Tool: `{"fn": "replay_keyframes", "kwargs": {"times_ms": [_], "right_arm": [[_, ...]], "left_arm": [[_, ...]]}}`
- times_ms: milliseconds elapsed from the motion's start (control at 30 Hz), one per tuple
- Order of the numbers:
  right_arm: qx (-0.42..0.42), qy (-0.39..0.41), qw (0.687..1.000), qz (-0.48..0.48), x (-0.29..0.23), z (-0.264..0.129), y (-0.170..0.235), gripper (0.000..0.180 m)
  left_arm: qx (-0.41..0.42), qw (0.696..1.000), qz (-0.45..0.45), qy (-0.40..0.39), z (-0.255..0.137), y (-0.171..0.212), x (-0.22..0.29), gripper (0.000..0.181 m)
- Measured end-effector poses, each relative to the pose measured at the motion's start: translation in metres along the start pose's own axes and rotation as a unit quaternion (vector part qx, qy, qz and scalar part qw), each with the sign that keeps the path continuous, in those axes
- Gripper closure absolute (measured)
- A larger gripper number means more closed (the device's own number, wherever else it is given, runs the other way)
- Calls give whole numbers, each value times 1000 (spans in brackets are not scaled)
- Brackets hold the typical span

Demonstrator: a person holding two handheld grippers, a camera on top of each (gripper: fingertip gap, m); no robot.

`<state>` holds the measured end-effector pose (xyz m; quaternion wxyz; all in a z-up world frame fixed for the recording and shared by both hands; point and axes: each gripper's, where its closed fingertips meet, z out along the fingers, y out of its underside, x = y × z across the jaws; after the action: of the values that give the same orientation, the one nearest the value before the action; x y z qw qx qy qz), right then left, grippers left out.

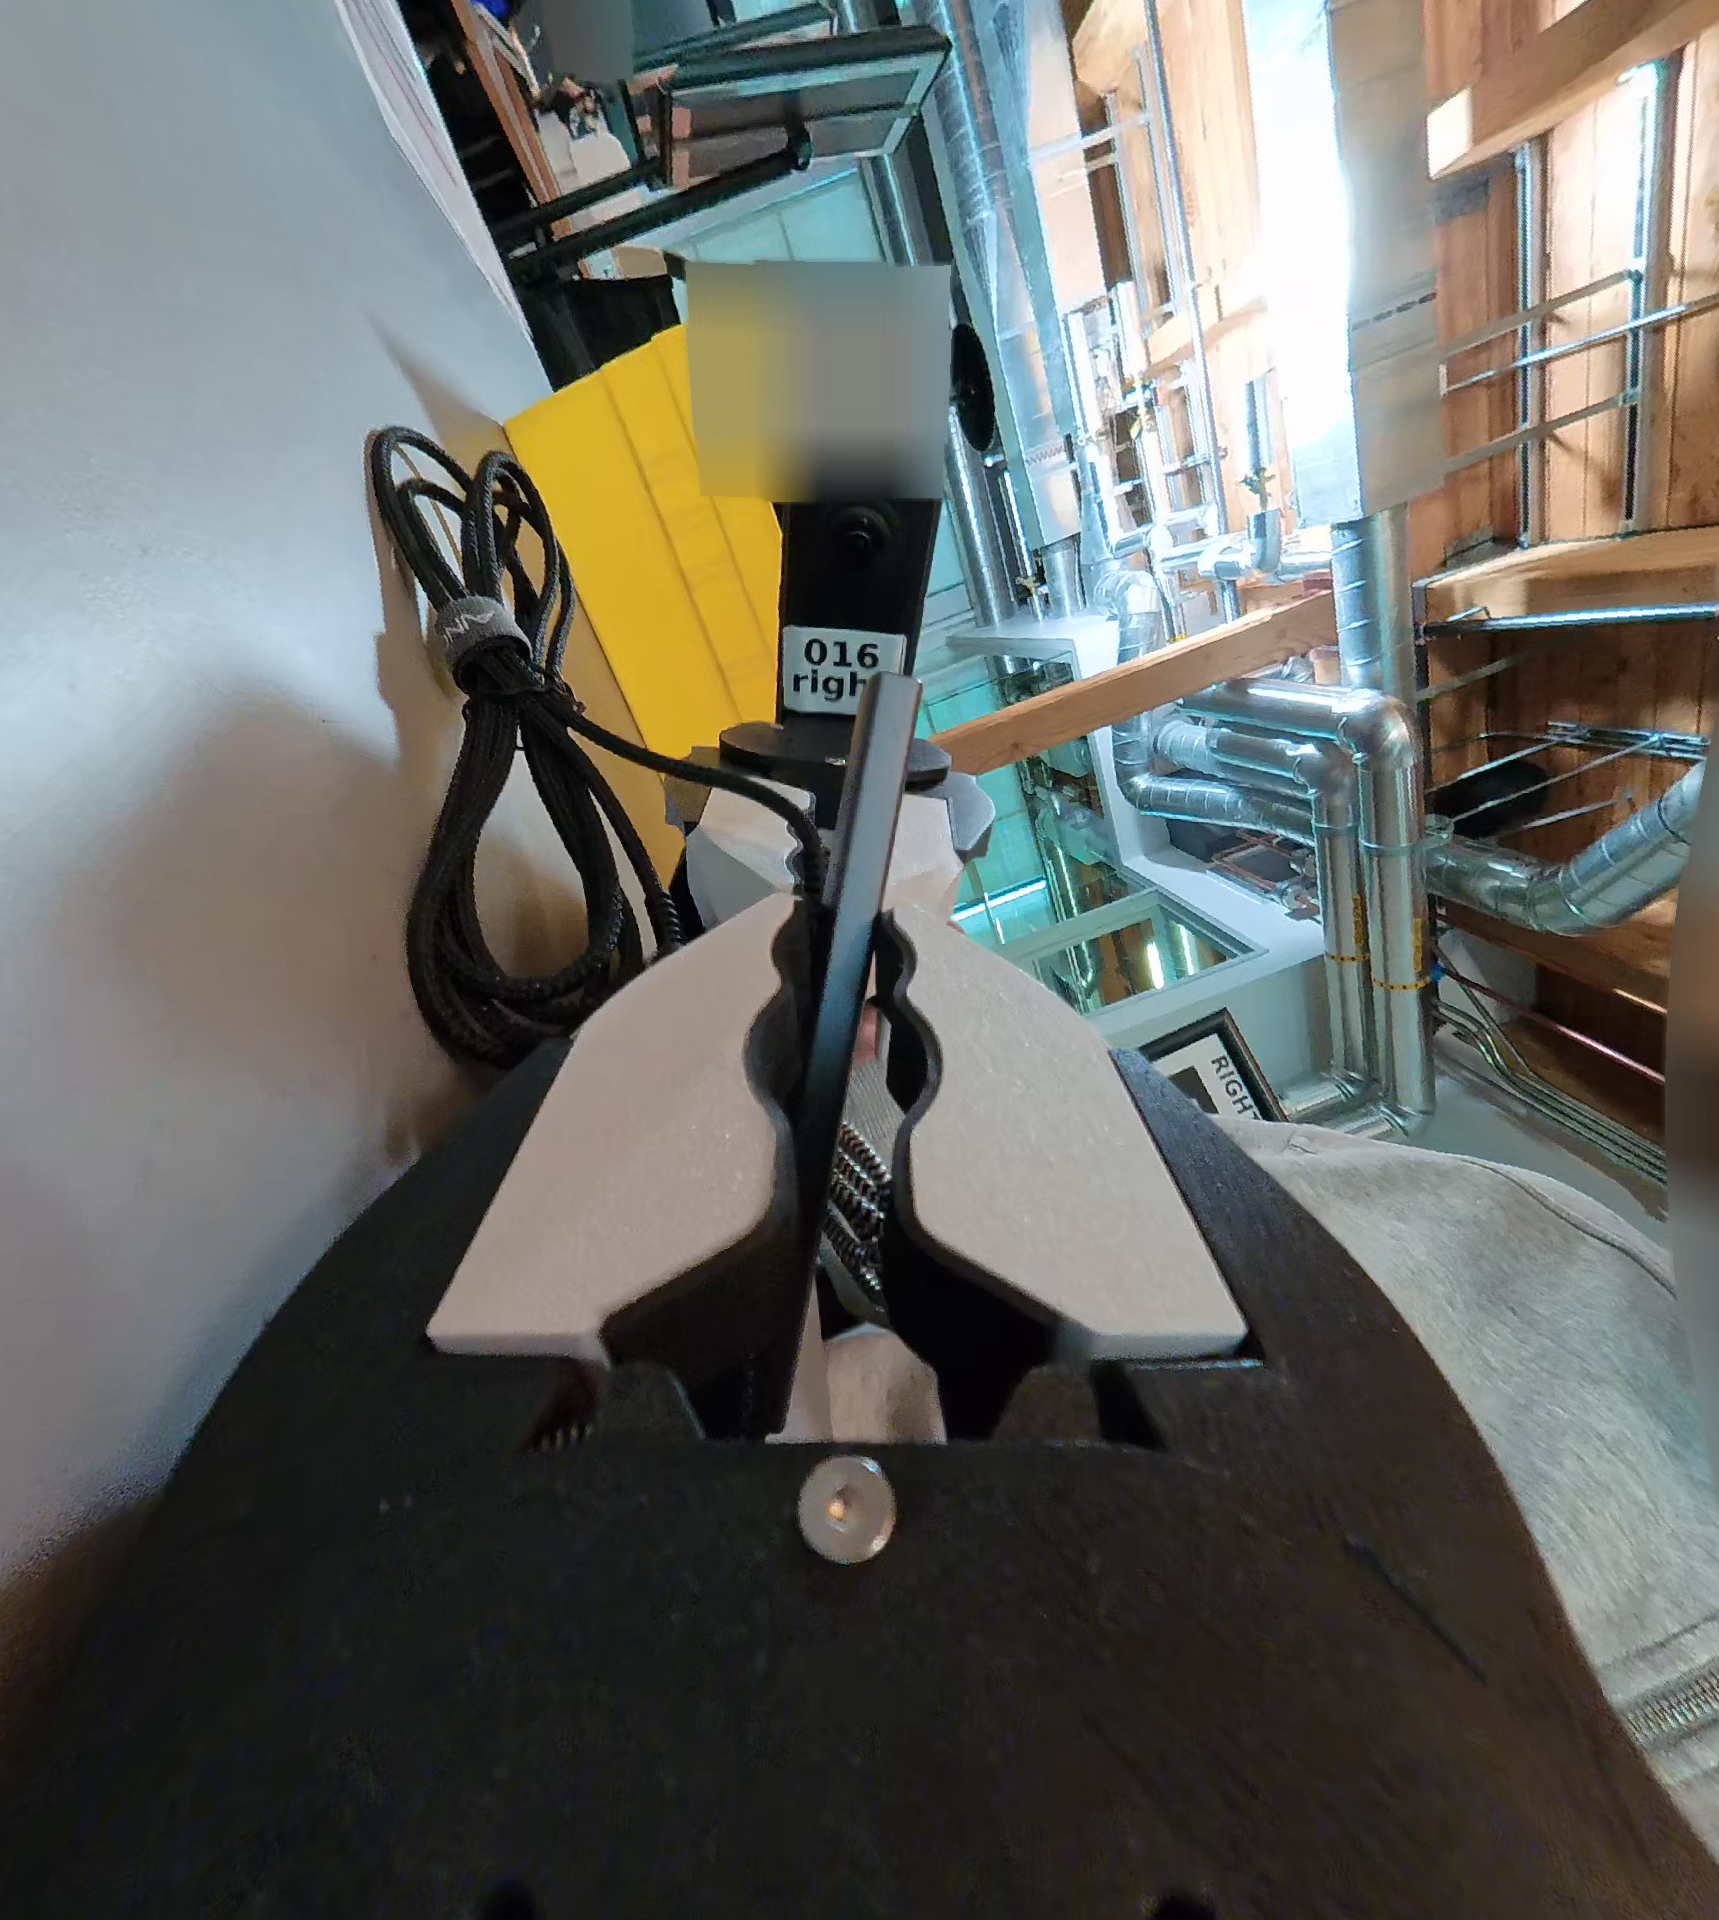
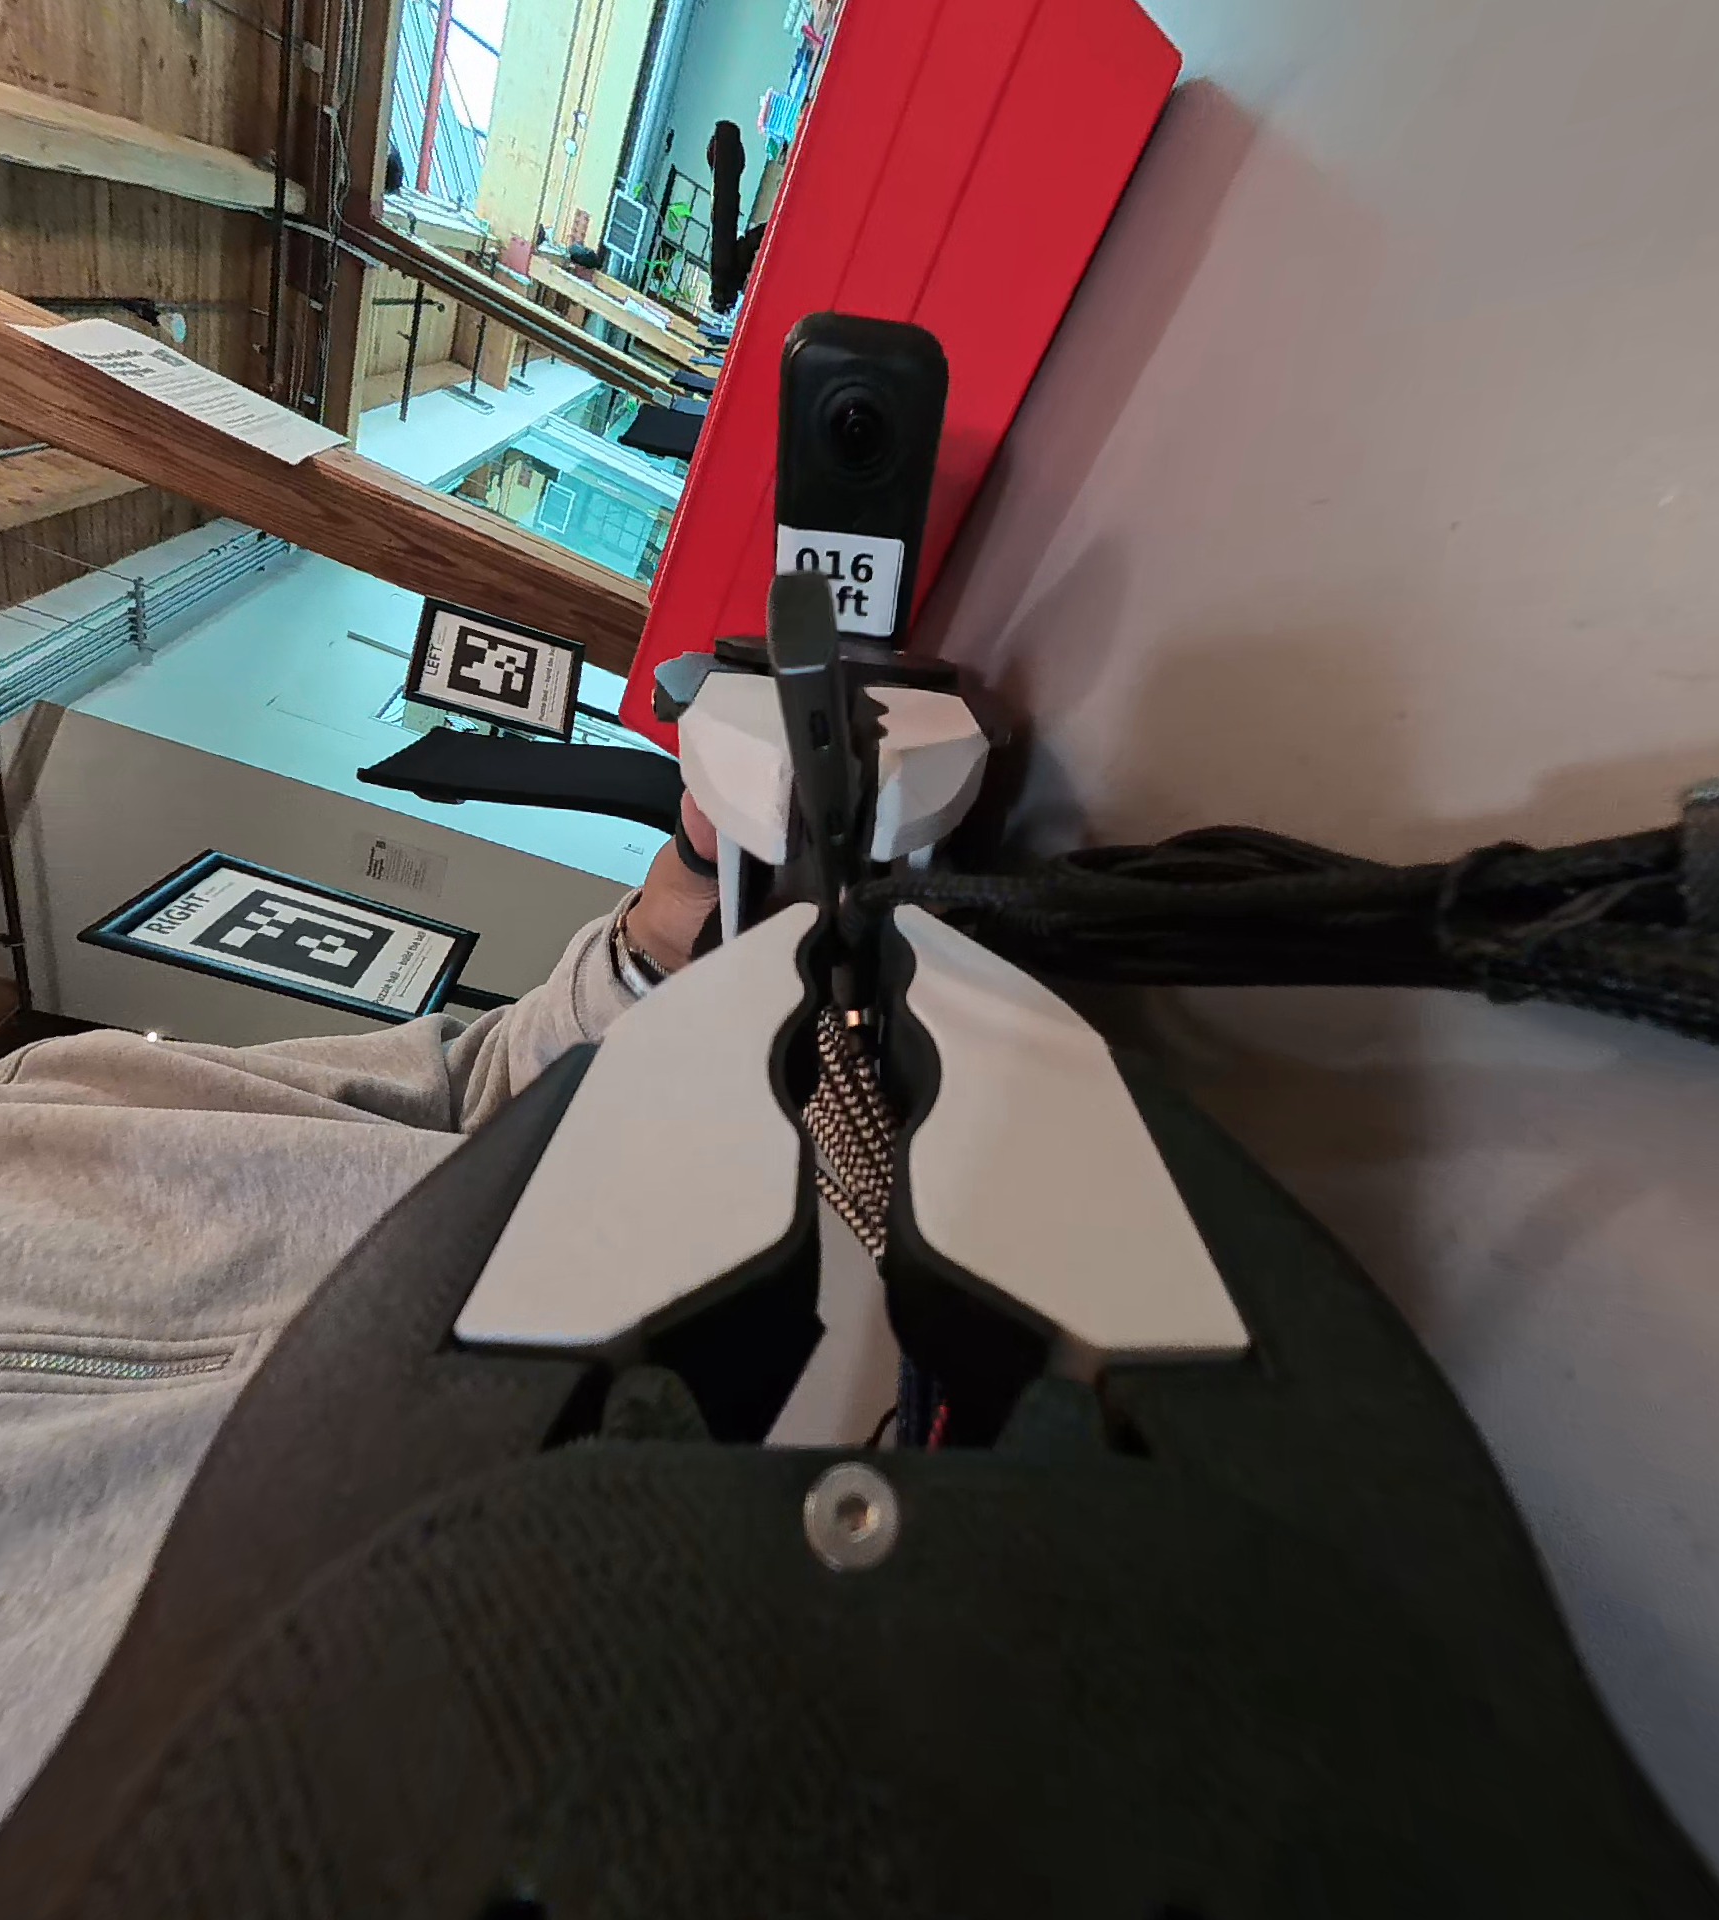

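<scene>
My left gripper [image 1: 839, 920] is shut on a thin black flat device [image 1: 850, 935], seen edge-on and sticking out past the fingertips. Facing it is my right gripper [image 1: 813, 831], with a black cable [image 1: 626, 743] running into it. In the right wrist view my right gripper [image 2: 850, 920] is shut on a black-and-white braided cable [image 2: 850, 1122]. The cable's plug end sits at the lower edge of the dark device [image 2: 813, 717]. The left gripper [image 2: 834, 774] holds that device just beyond, with its camera [image 2: 860, 426] above.
A tied bundle of black cable [image 1: 491, 810] lies on the white table [image 1: 107, 520]; it also shows in the right wrist view [image 2: 1406, 914]. A yellow folder [image 1: 647, 540] and a red folder [image 2: 938, 260] lie on the table. Framed marker cards [image 2: 283, 935] and a wooden rail [image 2: 211, 447] are beyond.
</scene>
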<state>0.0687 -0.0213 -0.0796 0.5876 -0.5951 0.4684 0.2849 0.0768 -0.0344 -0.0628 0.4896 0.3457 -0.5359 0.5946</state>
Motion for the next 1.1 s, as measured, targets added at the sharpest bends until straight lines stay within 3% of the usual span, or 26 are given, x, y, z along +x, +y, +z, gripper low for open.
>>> {"fn": "replay_keyframes", "kwargs": {"times_ms": [333,933,1100], "right_arm": [[-42,-12,999,4,-3,-4,10,172],[10,-23,999,42,-4,0,-1,171],[17,-34,998,43,-9,2,-3,172]], "left_arm": [[-43,999,-5,9,5,11,2,169],[-8,1000,1,19,0,1,5,169],[2,997,-37,64,-3,-3,12,168]]}}
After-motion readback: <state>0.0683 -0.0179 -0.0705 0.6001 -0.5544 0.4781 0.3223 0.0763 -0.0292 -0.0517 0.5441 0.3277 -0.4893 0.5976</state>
